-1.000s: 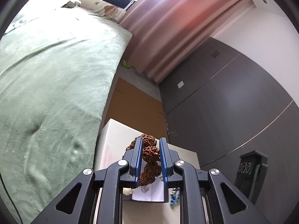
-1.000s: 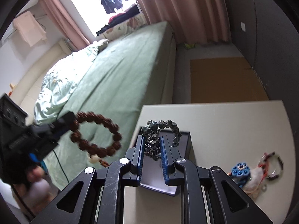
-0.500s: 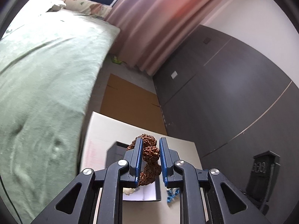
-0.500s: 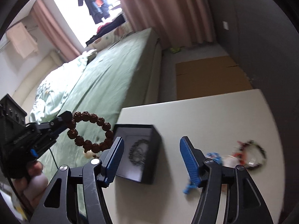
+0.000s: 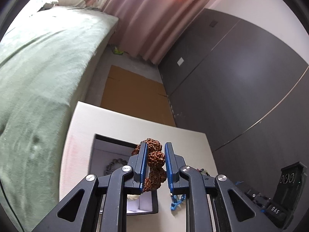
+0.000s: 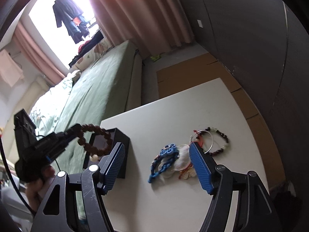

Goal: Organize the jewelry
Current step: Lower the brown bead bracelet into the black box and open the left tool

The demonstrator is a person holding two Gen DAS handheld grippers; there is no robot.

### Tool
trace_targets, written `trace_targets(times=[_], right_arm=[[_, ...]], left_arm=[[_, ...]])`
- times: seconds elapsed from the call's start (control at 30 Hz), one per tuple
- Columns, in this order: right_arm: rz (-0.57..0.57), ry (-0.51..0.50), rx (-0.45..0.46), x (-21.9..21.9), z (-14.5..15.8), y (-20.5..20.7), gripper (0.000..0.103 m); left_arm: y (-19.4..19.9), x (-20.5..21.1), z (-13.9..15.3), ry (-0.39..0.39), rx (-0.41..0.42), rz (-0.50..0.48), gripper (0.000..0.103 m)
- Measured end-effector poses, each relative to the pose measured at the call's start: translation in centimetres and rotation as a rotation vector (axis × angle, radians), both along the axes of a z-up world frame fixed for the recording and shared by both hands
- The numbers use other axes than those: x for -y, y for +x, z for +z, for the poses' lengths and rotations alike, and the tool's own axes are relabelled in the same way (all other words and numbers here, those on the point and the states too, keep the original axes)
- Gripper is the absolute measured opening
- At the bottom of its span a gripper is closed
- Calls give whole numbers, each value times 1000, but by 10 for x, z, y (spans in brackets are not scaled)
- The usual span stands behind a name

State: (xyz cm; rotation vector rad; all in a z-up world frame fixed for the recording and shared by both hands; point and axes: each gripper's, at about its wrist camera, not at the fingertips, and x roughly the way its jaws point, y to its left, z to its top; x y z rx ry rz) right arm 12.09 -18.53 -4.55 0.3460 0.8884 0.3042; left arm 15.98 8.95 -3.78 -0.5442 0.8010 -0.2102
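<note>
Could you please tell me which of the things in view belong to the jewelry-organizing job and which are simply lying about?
Belongs to the job:
- brown bead bracelet, held in the left gripper
- black box, a dark bracelet lying inside
- blue knot ornament
- mixed bead bracelet
- right gripper, open

Just lying about:
- green bed
- pink curtains
- cardboard sheet

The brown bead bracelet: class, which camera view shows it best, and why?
The right wrist view: the brown bead bracelet shows as a whole loop hanging from the left claw over the black box. The left wrist view shows only a few beads edge-on between its fingers.
</note>
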Motion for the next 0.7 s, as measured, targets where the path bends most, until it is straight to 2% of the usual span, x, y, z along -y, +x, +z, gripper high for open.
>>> trace_targets(times=[0.3, 0.53, 0.57, 0.6, 0.67, 0.7], right_arm=[[-17, 14, -22, 11, -9, 4, 70], [-10, 7, -23, 9, -8, 3, 70], [-7, 5, -23, 8, -9, 3, 70], [-4, 1, -24, 8, -9, 3, 70], [0, -3, -26, 6, -9, 2, 70], [1, -4, -27, 6, -9, 2, 70]], left_arm=[[13, 8, -16, -13, -44, -31, 18], [17, -11, -35, 44, -189, 39, 21], [16, -13, -36, 43, -200, 41, 30], [15, -16, -37, 39, -208, 41, 45], [11, -20, -34, 38, -195, 41, 57], [8, -22, -32, 39, -183, 42, 58]])
